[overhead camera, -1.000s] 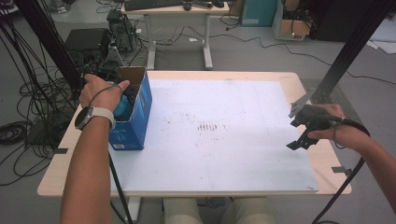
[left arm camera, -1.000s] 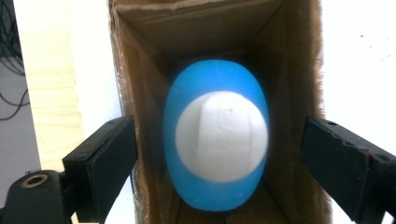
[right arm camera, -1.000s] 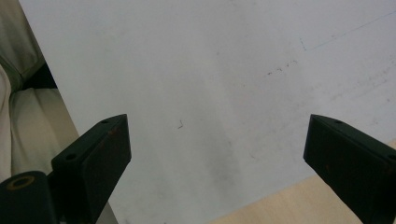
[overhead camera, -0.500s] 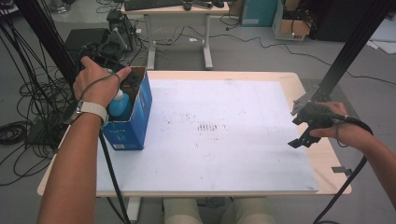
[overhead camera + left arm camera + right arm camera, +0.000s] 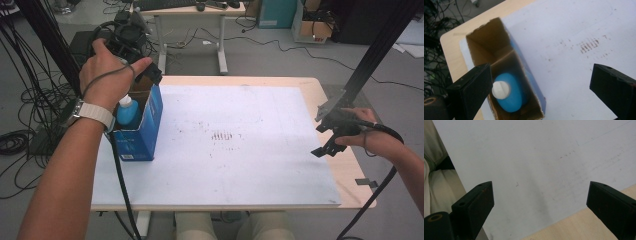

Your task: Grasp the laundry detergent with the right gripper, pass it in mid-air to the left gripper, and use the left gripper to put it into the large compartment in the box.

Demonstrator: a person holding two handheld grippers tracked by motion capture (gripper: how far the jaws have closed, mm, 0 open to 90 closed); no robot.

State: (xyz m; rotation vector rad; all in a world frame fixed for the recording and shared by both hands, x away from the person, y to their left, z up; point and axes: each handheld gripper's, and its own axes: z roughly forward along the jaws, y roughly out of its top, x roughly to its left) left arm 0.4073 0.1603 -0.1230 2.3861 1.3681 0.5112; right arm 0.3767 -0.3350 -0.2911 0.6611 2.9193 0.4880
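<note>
An open-topped blue cardboard box (image 5: 142, 131) (image 5: 530, 82) stands at the left edge of the white sheet. Inside it stands a blue bottle (image 5: 127, 112) (image 5: 510, 96) with a white cap (image 5: 501, 90). My left gripper (image 5: 145, 75) (image 5: 540, 75) hovers above the box with its jaws wide open and nothing between them. The bottle sits below the left jaw in the left gripper view. My right gripper (image 5: 324, 131) (image 5: 540, 190) is open and empty, low over the sheet's right edge.
A white sheet (image 5: 240, 165) covers most of the wooden table (image 5: 345, 170), with a dark smudge (image 5: 222, 135) at its middle. A black frame pole (image 5: 375, 55) rises behind the right gripper. Cables (image 5: 20, 135) lie on the floor at left. A desk (image 5: 190, 12) stands beyond.
My left gripper has risen up and back from the box, and the bottle stays standing inside it. The right gripper has hardly moved.
</note>
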